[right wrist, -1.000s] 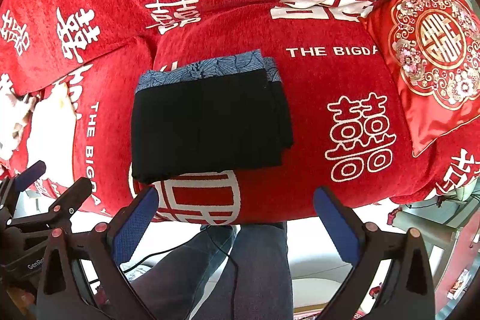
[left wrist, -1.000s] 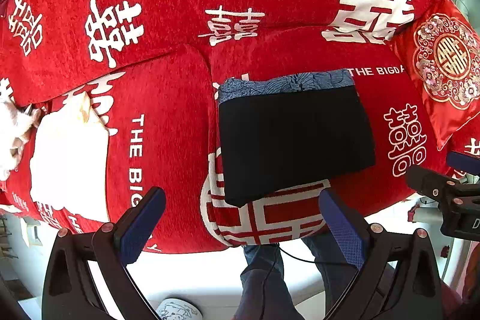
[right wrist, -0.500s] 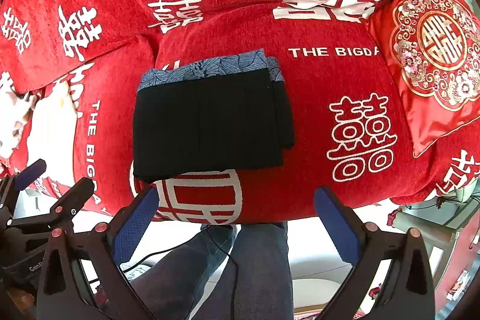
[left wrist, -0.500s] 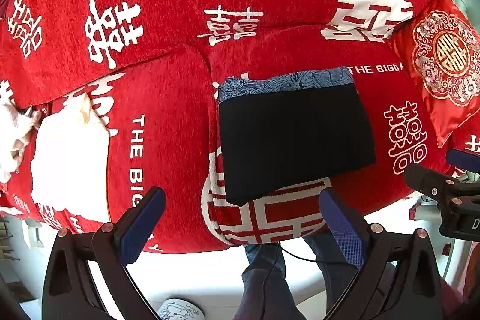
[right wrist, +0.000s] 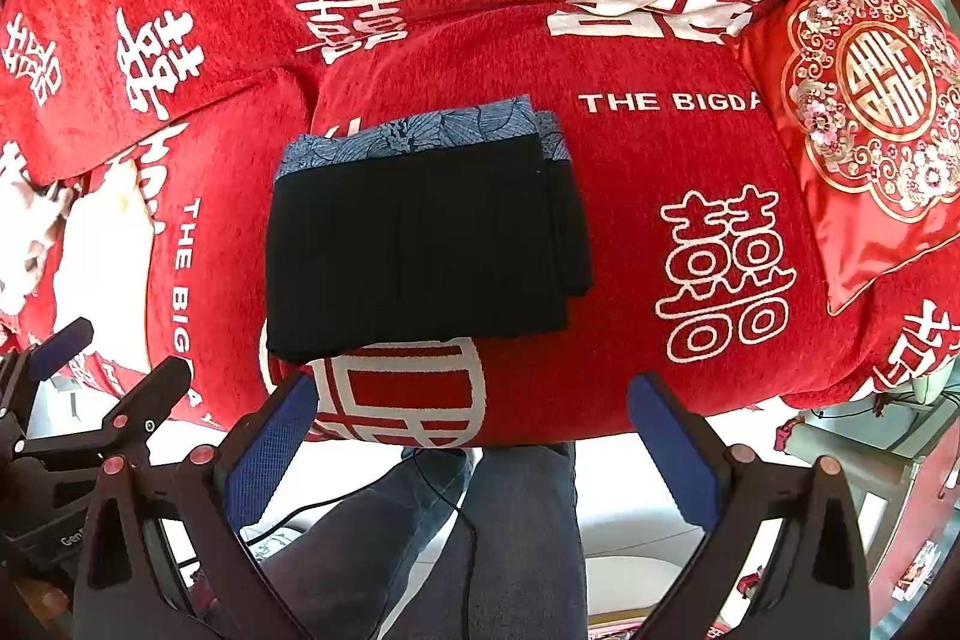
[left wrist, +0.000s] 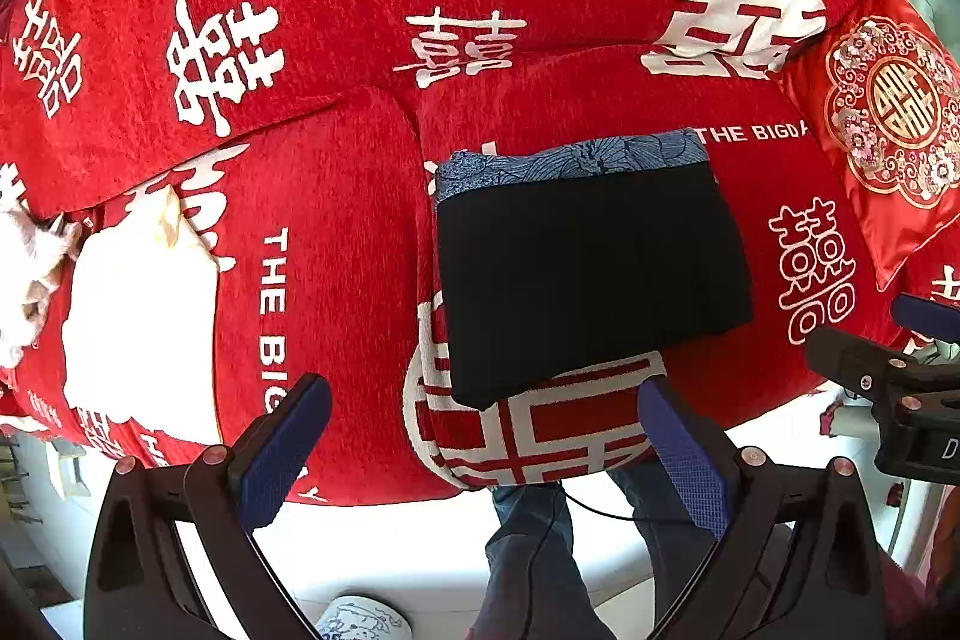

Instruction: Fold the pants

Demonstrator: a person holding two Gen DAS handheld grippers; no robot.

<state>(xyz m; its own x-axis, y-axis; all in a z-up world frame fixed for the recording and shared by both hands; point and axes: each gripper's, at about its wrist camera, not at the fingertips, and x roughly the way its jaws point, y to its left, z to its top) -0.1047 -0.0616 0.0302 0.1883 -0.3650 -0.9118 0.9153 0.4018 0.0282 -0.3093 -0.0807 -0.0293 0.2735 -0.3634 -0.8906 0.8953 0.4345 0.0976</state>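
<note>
Your folded pants [left wrist: 591,274] lie frame-centre on the sofa [left wrist: 360,232], long axis left-right, patterned waistband toward the top; your left claw [left wrist: 480,451] and right claw [right wrist: 474,442] gape wide, touching nothing.

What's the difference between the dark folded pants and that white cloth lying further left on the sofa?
The pants are black with a blue patterned band along the far edge; the white cloth is plain and pale. The pants form a neat, squared rectangle on the right seat cushion, while the white cloth has a rumpled far edge and lies on the left cushion. Both lie flat on the red sofa, and neither gripper touches them.
</note>
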